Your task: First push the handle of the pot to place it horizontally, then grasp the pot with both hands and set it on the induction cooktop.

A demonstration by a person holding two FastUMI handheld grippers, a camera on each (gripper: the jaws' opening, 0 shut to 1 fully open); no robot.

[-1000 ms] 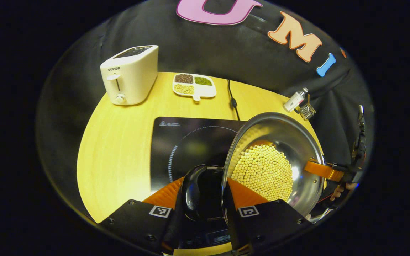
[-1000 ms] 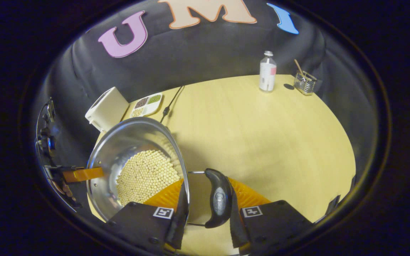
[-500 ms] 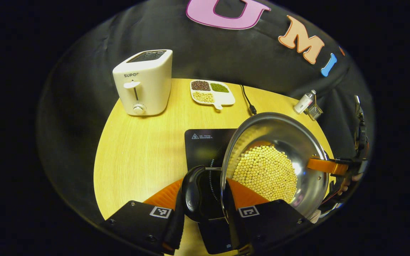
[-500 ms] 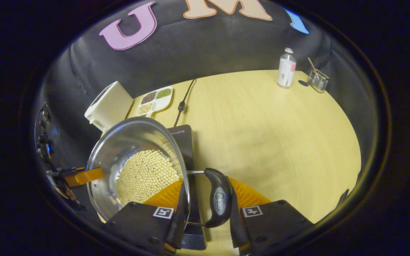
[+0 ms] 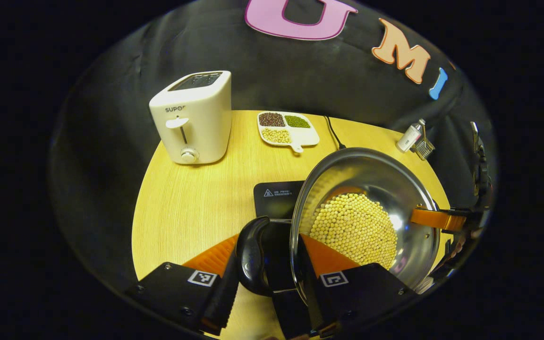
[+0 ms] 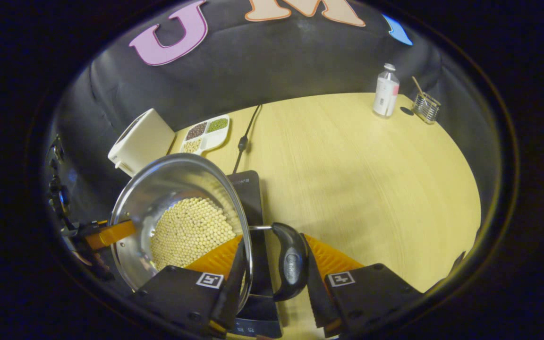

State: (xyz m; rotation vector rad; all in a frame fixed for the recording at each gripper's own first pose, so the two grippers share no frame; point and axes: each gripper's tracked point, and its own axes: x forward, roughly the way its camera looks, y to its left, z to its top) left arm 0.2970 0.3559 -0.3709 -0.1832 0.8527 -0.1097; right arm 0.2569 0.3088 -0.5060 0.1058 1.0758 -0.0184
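We carry a stainless steel pot (image 5: 385, 189) between two hand-held grippers, above a pale wooden table (image 5: 182, 212). The pot holds a heap of soybeans (image 5: 354, 229) and hangs over the black induction cooktop (image 5: 276, 193), which lies flat beneath it; whether the base touches the glass yet, we cannot tell.

In the left gripper view, the left gripper (image 5: 267, 264) has its fingers closed narrowly, one pressing the outside of the pot's black side handle (image 5: 251, 255) and the other against the pot wall. In the right gripper view, the right gripper (image 6: 272, 269) clamps the opposite black handle (image 6: 291, 262) and the rim in the same way.

We judge the pot to be stiff and fairly heavy with its load. The polished metal looks slippery, and the loose beans would slide if the pot tipped, so the two side handles are the sensible holds and the pot should stay level.

Farther back stand a white toaster (image 5: 194, 118), a divided dish of beans (image 5: 287, 128), a power cord (image 6: 243, 137), a small bottle (image 6: 386, 97) and a wire holder (image 6: 426, 107).
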